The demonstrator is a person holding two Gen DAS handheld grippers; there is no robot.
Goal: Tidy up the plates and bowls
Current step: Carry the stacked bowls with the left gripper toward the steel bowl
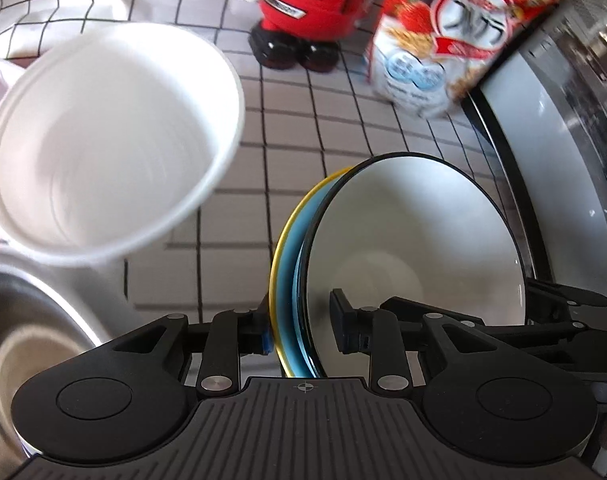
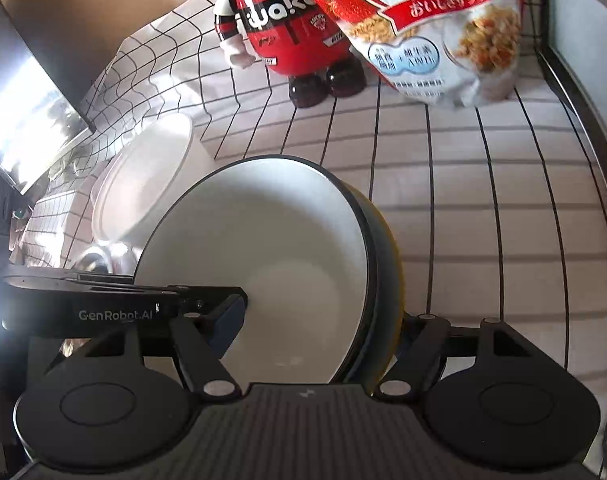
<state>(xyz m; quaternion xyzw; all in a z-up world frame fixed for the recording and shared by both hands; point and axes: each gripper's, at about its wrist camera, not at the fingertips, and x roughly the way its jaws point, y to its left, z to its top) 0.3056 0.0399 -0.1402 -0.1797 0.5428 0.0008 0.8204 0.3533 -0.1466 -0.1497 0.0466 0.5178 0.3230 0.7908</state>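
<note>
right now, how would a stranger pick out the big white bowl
Start at the red figurine on the grid cloth, then look toward the sink. The white bowl sits there alone, plain and unrimmed, unlike the black-rimmed bowl both grippers hold.

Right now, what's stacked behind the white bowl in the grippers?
Behind the white bowl sits a blue dish, then a yellow one. Only their rims show; the bowl covers the rest.
</note>
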